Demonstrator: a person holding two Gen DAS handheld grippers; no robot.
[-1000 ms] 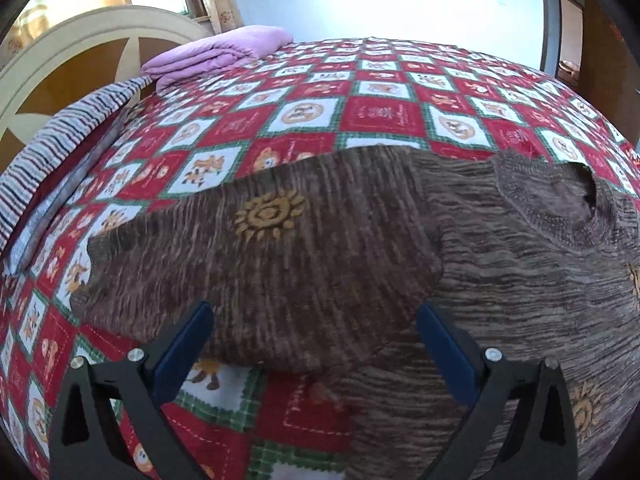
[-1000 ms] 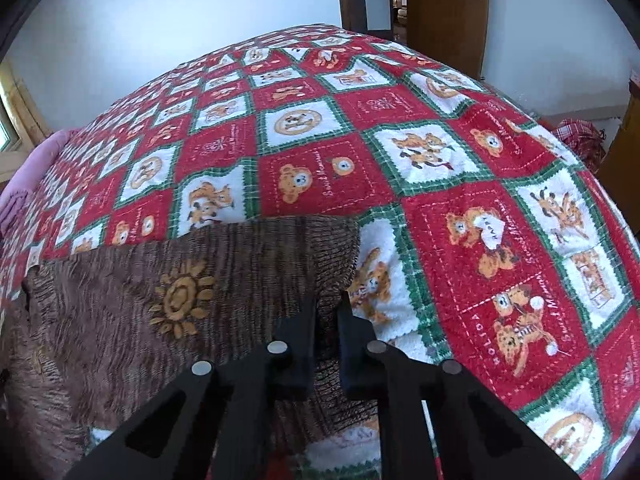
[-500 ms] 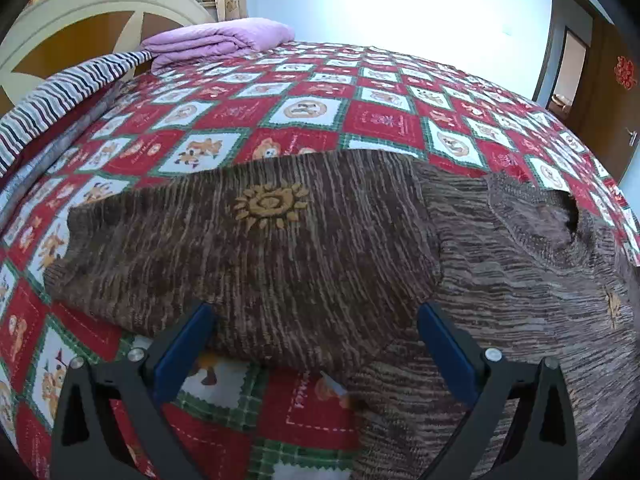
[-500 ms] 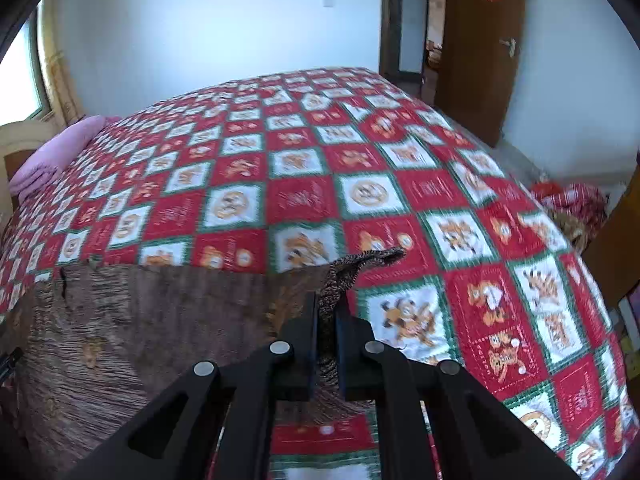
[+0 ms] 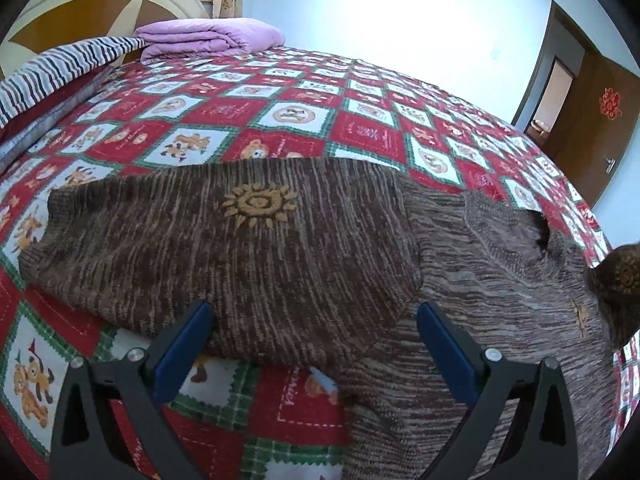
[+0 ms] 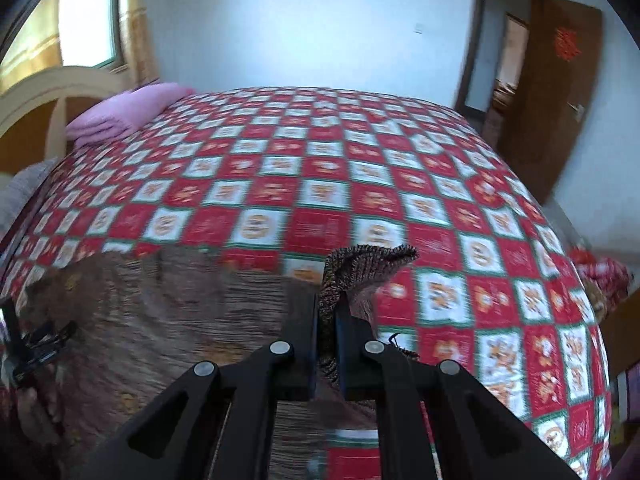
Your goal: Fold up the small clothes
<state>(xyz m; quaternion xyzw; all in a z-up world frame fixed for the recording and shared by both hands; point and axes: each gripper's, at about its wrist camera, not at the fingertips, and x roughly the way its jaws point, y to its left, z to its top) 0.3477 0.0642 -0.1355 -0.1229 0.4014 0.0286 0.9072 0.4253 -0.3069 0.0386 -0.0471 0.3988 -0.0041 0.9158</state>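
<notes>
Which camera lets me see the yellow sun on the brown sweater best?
The left wrist view. The sun sits sharp and whole there, mid-sleeve on the brown sweater. In the right wrist view the sweater is blurred, and only faint orange smudges show, while the right gripper pinches its other sleeve.

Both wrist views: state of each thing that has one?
Sweater: spread on the bed, one sleeve laid flat across the quilt, the other sleeve lifted.
Right gripper: shut on the lifted sleeve's cuff.
Left gripper: open, holding nothing, above the flat sleeve.
Pink blanket: folded, by the headboard.
Door: open.
</notes>
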